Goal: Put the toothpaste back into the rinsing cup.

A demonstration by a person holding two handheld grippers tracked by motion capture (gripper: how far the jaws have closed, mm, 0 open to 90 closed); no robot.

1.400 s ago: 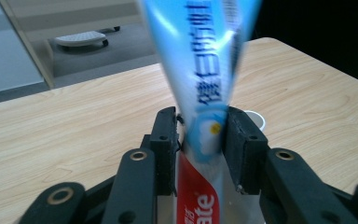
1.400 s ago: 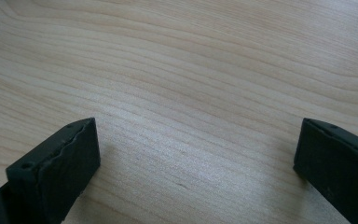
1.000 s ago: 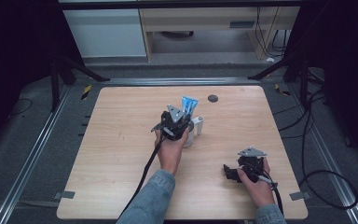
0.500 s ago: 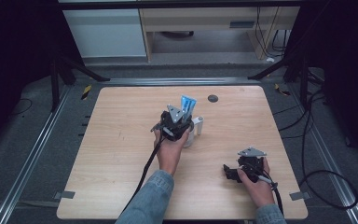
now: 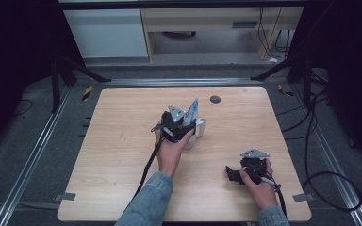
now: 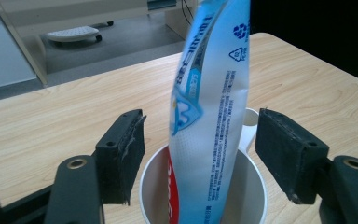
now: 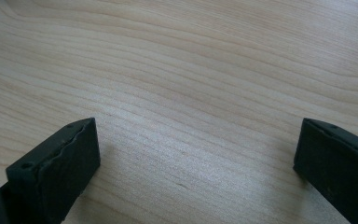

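A: At desk [image 5: 122, 141] centre, where was the toothpaste tube [image 6: 209, 107]?
B: Standing in the white cup [image 6: 251, 196], already placed. Left hand-held gripper [image 6: 200, 158] was spread wide around it, gripping nothing.
A: Right hand-held gripper [image 7: 191, 163]?
B: Wide open, empty, near the desk's front edge.

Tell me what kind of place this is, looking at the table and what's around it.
Probably a lab or recording workspace, not a home: a bare wooden table stands on a grey floor between metal rails, dark stand legs flank it, and loose cables trail beside it.
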